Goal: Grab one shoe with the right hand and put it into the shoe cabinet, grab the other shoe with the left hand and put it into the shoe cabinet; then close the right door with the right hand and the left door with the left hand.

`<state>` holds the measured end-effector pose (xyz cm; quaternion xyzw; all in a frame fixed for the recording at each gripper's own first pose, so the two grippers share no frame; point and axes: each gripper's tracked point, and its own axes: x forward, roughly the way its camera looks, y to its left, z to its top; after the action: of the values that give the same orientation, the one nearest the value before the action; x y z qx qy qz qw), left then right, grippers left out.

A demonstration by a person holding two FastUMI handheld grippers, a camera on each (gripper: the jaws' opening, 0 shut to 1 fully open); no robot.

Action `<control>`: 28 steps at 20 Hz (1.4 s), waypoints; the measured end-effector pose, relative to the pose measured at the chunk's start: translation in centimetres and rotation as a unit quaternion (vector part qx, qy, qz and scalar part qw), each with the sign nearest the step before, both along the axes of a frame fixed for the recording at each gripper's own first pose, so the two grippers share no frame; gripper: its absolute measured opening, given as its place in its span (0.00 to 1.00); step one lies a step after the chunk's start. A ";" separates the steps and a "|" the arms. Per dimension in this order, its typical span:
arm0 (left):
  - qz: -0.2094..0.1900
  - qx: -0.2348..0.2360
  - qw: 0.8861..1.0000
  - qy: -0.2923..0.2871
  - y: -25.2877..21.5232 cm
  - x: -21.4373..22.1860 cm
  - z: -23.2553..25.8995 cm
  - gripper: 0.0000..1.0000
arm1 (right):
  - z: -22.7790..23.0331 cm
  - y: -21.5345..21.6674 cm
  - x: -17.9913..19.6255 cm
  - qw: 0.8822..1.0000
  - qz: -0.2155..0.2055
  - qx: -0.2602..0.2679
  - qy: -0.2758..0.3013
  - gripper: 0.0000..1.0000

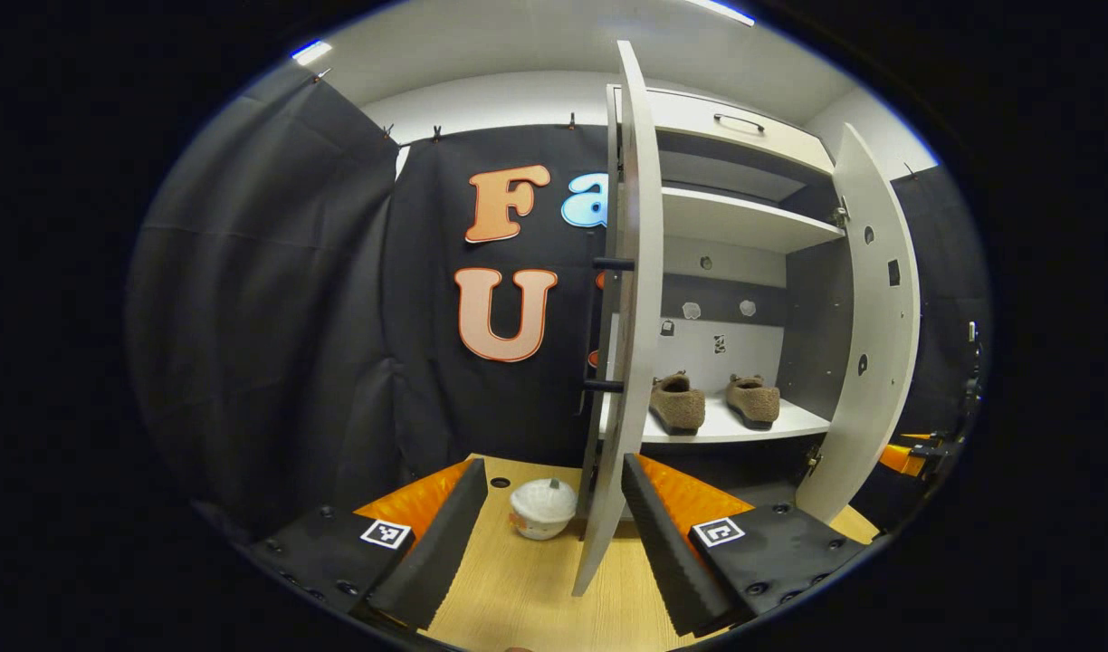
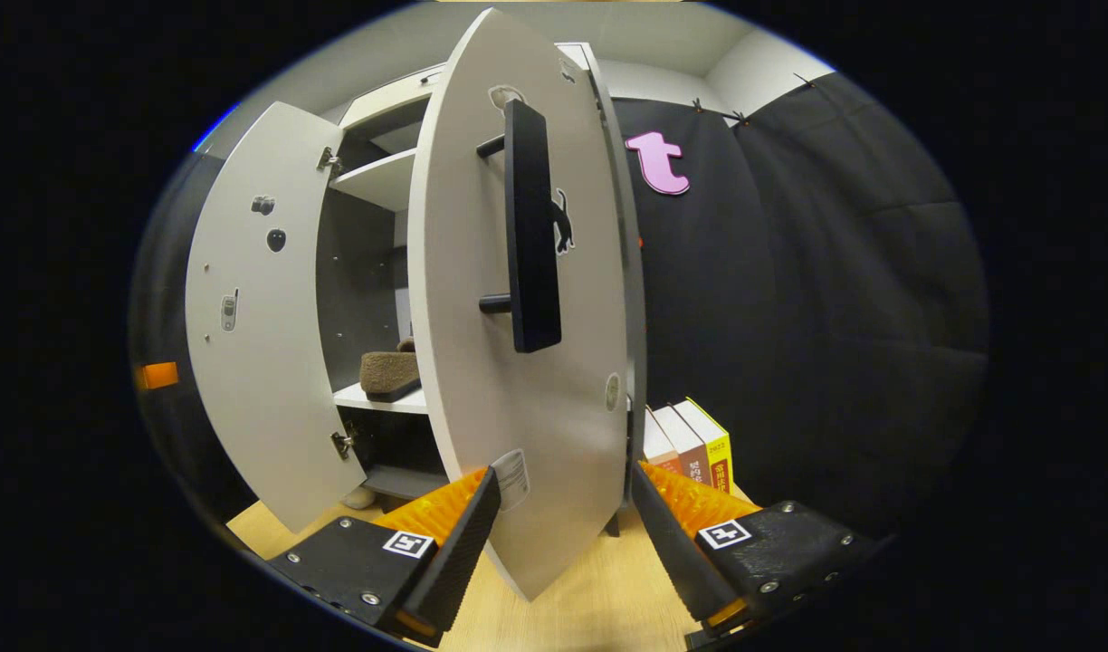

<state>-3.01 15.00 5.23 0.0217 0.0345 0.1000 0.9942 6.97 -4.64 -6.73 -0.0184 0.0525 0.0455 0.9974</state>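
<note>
Now both fuzzy brown shoes (image 1: 677, 401) (image 1: 753, 398) sit on the cabinet's (image 1: 744, 222) smooth white lower shelf. Both flat doors stand open: left door (image 1: 631, 299), right door (image 2: 527, 380). Left gripper (image 1: 554, 534) and right gripper (image 2: 563, 534) jaws wide, empty, ribbed pads.

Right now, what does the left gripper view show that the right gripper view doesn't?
Left gripper view: both shoes side by side on the shelf, and a white lidded cup on the table. Right gripper view: the right door from outside, with its black handle, and books standing beside the cabinet. Shared: the cabinet with both doors open.
</note>
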 end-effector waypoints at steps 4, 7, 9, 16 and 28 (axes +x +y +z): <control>0.009 -0.012 1.000 0.001 1.4 0.2 -0.6 0.96 | 0.4 3.1 1.7 1.000 0.031 0.000 -0.003 0.91; 0.010 -0.014 1.000 0.001 2.2 0.9 -1.2 0.95 | 1.2 4.5 2.2 0.999 0.039 -0.021 -0.016 0.93; 0.004 -0.021 1.000 0.000 2.4 1.6 -1.5 0.95 | 1.7 5.3 2.3 0.998 0.045 -0.032 -0.022 0.93; -0.002 -0.003 1.000 0.012 3.2 5.0 -3.4 0.97 | 2.4 5.5 2.1 0.999 0.039 -0.008 -0.028 0.93; -0.019 0.001 1.000 0.018 1.9 7.2 -4.4 0.96 | 3.3 2.2 1.2 0.999 0.005 0.016 -0.029 0.93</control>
<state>4.20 16.92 0.81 0.0250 0.0517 0.0810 0.9951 8.16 -2.45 -3.40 -0.0037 0.0223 0.0509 0.9984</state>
